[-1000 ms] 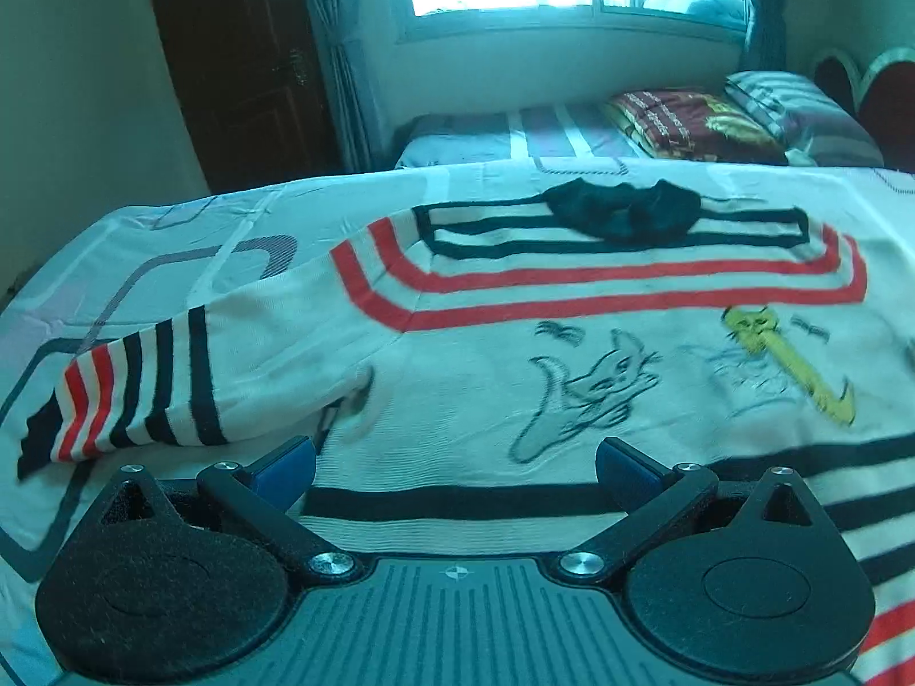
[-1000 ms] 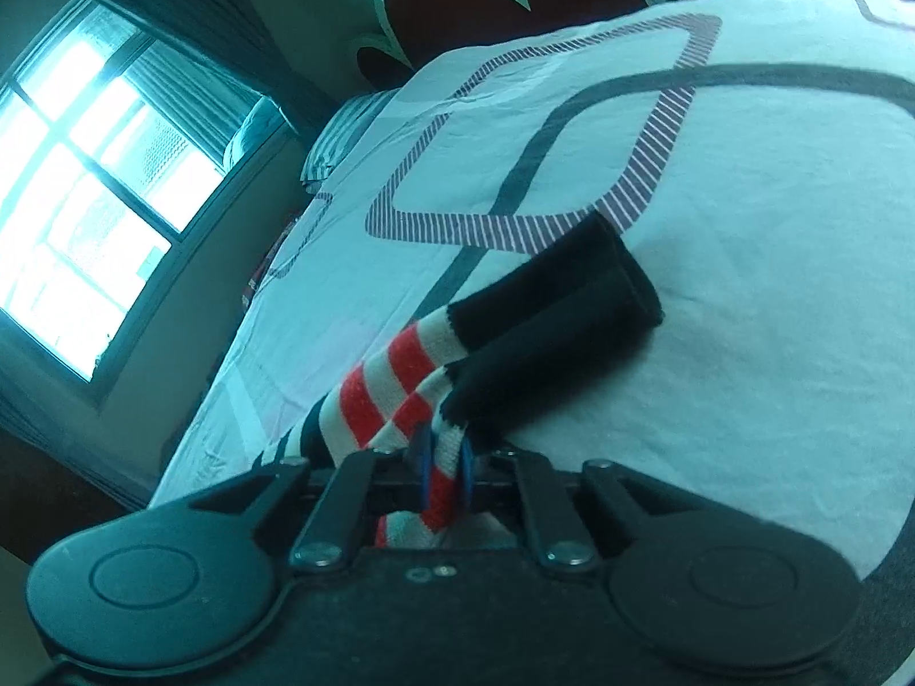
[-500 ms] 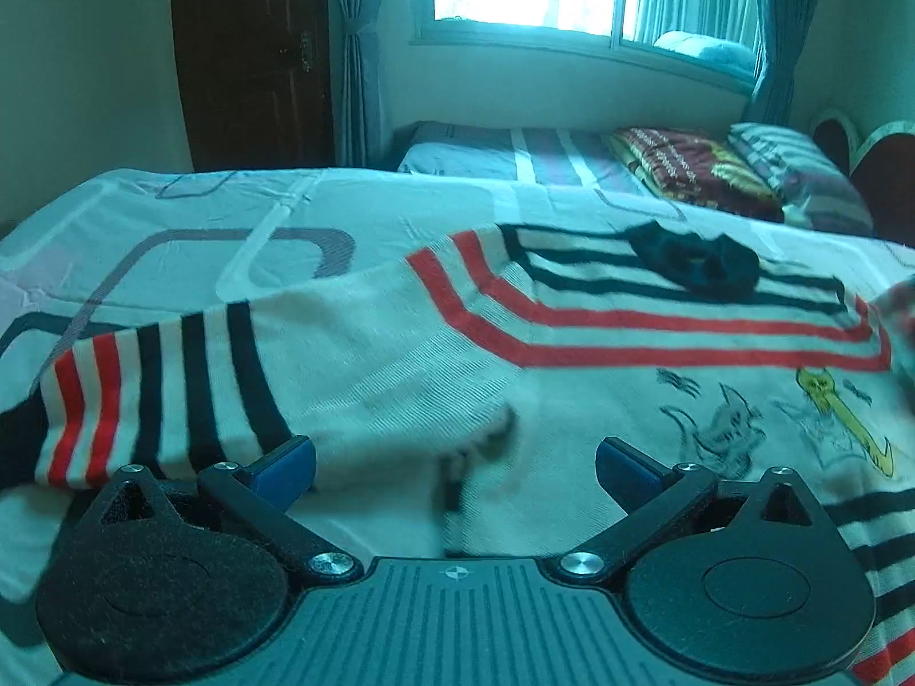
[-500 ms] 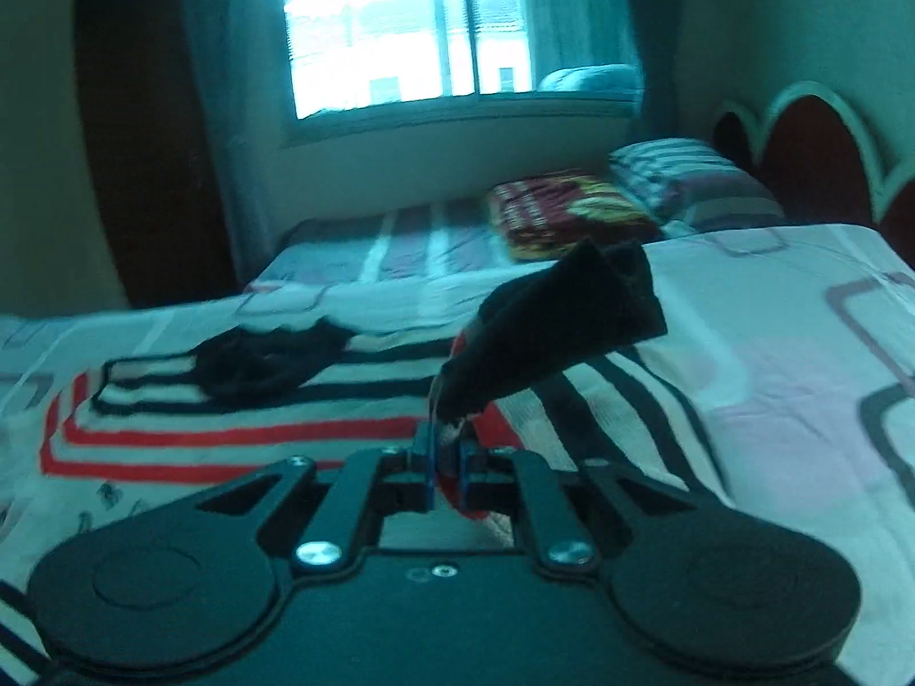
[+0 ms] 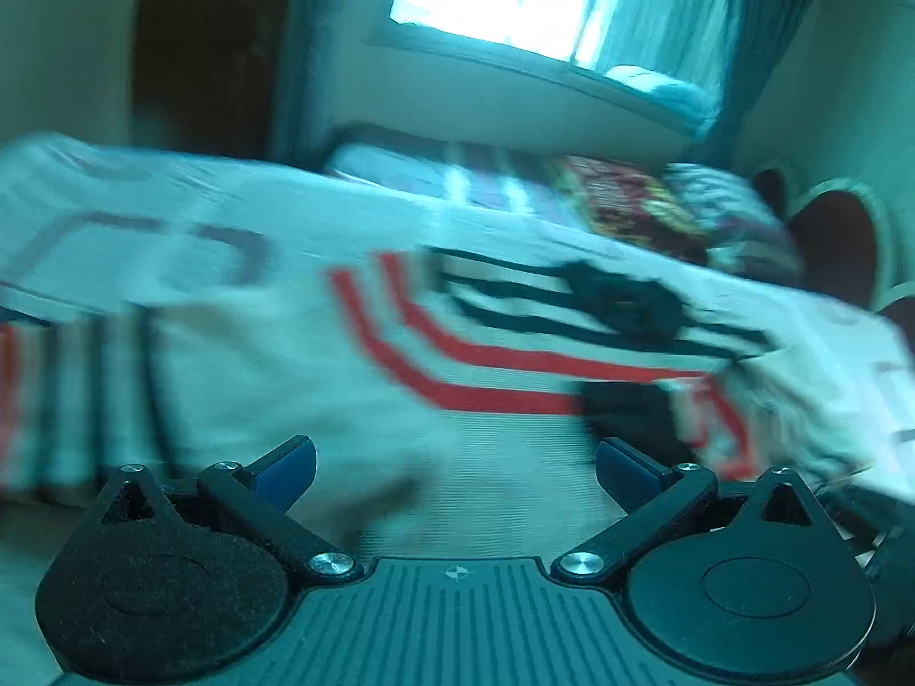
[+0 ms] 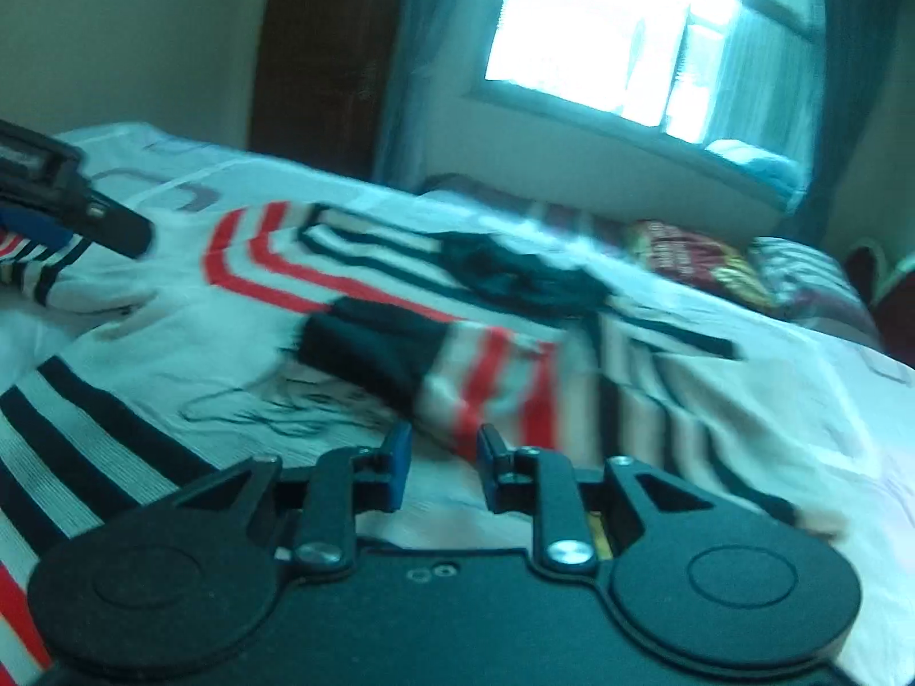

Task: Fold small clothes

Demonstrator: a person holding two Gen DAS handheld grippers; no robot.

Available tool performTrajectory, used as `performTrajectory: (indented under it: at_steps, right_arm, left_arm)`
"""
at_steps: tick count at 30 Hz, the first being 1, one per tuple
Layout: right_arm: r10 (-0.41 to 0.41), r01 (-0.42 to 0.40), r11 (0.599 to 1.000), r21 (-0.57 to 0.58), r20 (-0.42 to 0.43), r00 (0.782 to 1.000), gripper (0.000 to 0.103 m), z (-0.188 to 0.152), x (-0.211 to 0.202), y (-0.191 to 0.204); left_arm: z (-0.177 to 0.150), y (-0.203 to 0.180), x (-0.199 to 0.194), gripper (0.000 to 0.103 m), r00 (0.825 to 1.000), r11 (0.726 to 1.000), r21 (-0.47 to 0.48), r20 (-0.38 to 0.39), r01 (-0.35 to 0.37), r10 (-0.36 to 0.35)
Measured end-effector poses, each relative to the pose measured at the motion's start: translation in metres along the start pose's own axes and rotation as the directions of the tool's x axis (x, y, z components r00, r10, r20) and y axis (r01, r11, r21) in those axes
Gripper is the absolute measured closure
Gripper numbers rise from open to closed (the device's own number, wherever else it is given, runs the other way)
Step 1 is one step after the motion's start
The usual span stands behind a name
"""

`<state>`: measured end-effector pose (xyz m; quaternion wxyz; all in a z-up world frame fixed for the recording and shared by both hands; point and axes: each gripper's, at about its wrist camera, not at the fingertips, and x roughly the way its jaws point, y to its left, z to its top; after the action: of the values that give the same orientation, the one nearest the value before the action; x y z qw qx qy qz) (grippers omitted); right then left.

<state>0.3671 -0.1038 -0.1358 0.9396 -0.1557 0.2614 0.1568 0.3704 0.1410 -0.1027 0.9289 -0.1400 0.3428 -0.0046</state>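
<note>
A small white sweater with red and black stripes and a black collar lies flat on the bed. Its right sleeve, with a black cuff, lies folded across the chest, also visible in the left wrist view. My right gripper is open just behind that sleeve, holding nothing. My left gripper is wide open over the sweater's body, near the left sleeve. The left gripper also shows at the far left of the right wrist view. Both views are blurred.
The bed sheet is white with grey loop patterns. A second bed with a red patterned pillow and a striped pillow stands under the window. A dark door is behind, and a headboard at right.
My right gripper carried the right sleeve over the chest, laid it down and opened. My left gripper swung left and stays open.
</note>
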Motion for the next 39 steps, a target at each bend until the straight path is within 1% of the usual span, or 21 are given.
performTrajectory:
  at_steps: [3,5,7,9,11,12,13,15,17,19,23,26,29,31,32,33,35,36,37,38,39]
  right_arm:
    - [-0.069,0.069,0.994,0.083,-0.001,0.998,0.078,-0.008,-0.011,-0.028]
    - [-0.109,0.11,0.984,0.138,-0.013,0.994,0.078,-0.012,-0.015,-0.047]
    - [-0.123,0.125,0.973,0.193,-0.021,0.992,0.077,-0.017,-0.021,-0.067]
    - [-0.141,0.144,0.962,0.231,-0.028,0.99,0.077,-0.024,-0.028,-0.083]
    - [-0.155,0.159,0.949,0.274,-0.036,0.987,0.077,-0.031,-0.032,-0.097]
    - [-0.158,0.164,0.94,0.3,-0.043,0.986,0.077,-0.035,-0.033,-0.104]
    - [-0.167,0.175,0.93,0.324,-0.052,0.985,0.077,-0.038,-0.033,-0.112]
    - [-0.186,0.202,0.909,0.364,-0.079,0.979,0.077,-0.045,-0.031,-0.124]
    - [-0.189,0.215,0.888,0.407,-0.104,0.976,0.077,-0.051,-0.03,-0.136]
    - [-0.198,0.234,0.872,0.43,-0.128,0.972,0.077,-0.055,-0.026,-0.145]
    - [-0.191,0.249,0.857,0.452,-0.17,0.967,0.077,-0.058,-0.012,-0.159]
    - [-0.198,0.256,0.855,0.452,-0.171,0.965,0.077,-0.057,-0.004,-0.165]
    - [-0.213,0.275,0.846,0.457,-0.184,0.96,0.075,-0.057,0.004,-0.172]
    - [-0.21,0.276,0.85,0.449,-0.193,0.959,0.076,-0.059,0.01,-0.174]
    - [-0.198,0.258,0.858,0.444,-0.177,0.964,0.074,-0.059,0.01,-0.173]
    - [-0.186,0.234,0.875,0.424,-0.151,0.971,0.074,-0.057,0.009,-0.17]
    - [-0.203,0.237,0.903,0.358,-0.129,0.971,0.074,-0.051,0.01,-0.163]
    - [-0.216,0.245,0.906,0.344,-0.123,0.969,0.083,-0.05,0.011,-0.162]
    - [-0.24,0.269,0.887,0.375,-0.125,0.963,0.086,-0.051,0.011,-0.168]
    - [-0.225,0.264,0.849,0.457,-0.14,0.964,0.083,-0.057,0.012,-0.18]
    - [-0.186,0.24,0.816,0.526,-0.153,0.97,0.083,-0.063,0.014,-0.191]
  left_arm:
    - [-0.001,-0.028,0.033,0.001,0.99,0.99,-0.064,-0.057,0.123,-0.127]
    - [-0.003,-0.046,0.057,0.001,0.98,0.983,-0.098,-0.106,0.156,-0.166]
    - [-0.005,-0.058,0.078,0.001,0.977,0.98,-0.131,-0.134,0.151,-0.169]
    - [-0.003,-0.068,0.089,0.001,0.981,0.981,-0.141,-0.122,0.136,-0.154]
    - [0.0,-0.075,0.1,0.001,0.98,0.975,-0.168,-0.11,0.147,-0.166]
    - [0.001,-0.08,0.105,0.001,0.98,0.977,-0.156,-0.11,0.146,-0.164]
    - [0.001,-0.086,0.109,0.044,0.984,0.984,-0.121,-0.105,0.134,-0.147]
    - [0.004,-0.094,0.117,0.094,0.992,0.998,-0.02,-0.11,0.055,-0.057]
    - [0.008,-0.086,0.119,0.095,0.99,0.994,-0.062,-0.104,0.088,-0.094]
    - [0.014,-0.08,0.106,0.096,0.992,0.991,-0.074,-0.05,0.112,-0.116]
    - [0.026,-0.071,0.076,0.096,0.993,0.993,-0.028,0.027,0.113,-0.113]
    - [0.031,-0.061,0.07,0.096,0.995,0.995,0.006,0.023,0.1,-0.1]
    - [0.024,-0.047,0.075,0.096,0.998,0.998,0.02,-0.005,0.064,-0.064]
    - [0.014,-0.041,0.087,0.096,0.997,0.998,0.016,-0.052,0.052,-0.051]
    - [0.009,-0.041,0.092,0.096,0.997,0.999,0.018,-0.068,0.049,-0.048]
    - [0.004,-0.04,0.094,0.096,0.997,0.999,0.019,-0.065,0.047,-0.046]
    - [0.001,-0.041,0.091,0.096,0.998,0.999,0.019,-0.048,0.044,-0.043]
    - [0.002,-0.041,0.091,0.096,0.999,0.999,0.014,-0.038,0.038,-0.037]
    - [0.002,-0.041,0.088,0.096,0.999,1.0,0.013,-0.02,0.028,-0.028]
    - [0.001,-0.043,0.087,0.096,1.0,1.0,0.025,-0.012,0.016,-0.015]
    - [0.0,-0.046,0.088,0.096,1.0,0.999,0.042,-0.015,0.003,-0.003]
